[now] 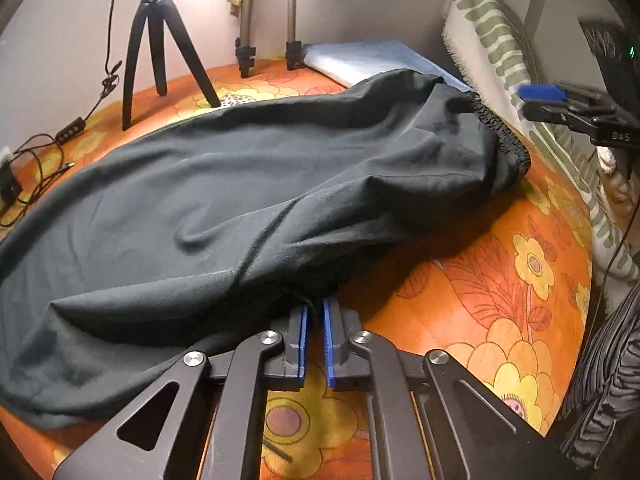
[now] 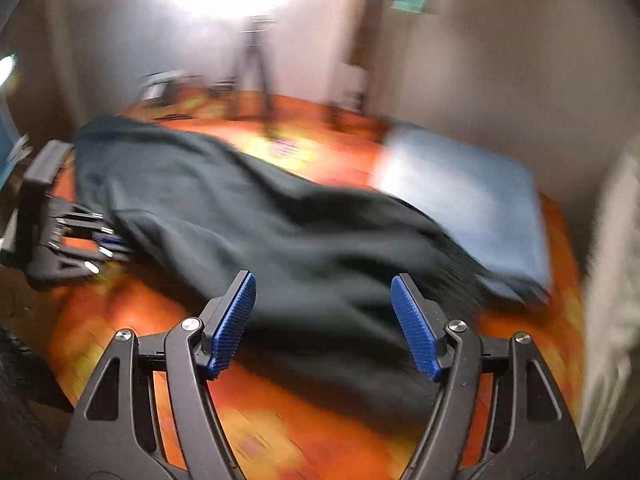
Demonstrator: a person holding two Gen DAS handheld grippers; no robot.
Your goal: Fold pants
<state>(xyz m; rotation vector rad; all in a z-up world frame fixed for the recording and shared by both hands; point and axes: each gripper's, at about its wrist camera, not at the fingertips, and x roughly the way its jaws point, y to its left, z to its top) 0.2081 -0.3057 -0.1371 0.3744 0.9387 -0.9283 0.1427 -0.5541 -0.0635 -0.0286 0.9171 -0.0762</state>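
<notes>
Black pants (image 1: 256, 200) lie spread across the orange flowered table, with the elastic waistband (image 1: 504, 132) at the far right. My left gripper (image 1: 316, 308) is shut on the near edge of the pants fabric, its blue pads almost touching. In the right wrist view, which is motion-blurred, the pants (image 2: 280, 232) lie ahead and my right gripper (image 2: 324, 300) is open and empty just above their near edge. The left gripper also shows in the right wrist view (image 2: 108, 248) at the left, and the right gripper shows in the left wrist view (image 1: 560, 104) at the far right.
A small black tripod (image 1: 156, 48) and two stand legs (image 1: 292, 40) stand at the back. A folded blue cloth (image 1: 372, 60) lies at the back right. Cables (image 1: 40, 168) lie at the left. A striped cushion (image 1: 500, 52) borders the right side.
</notes>
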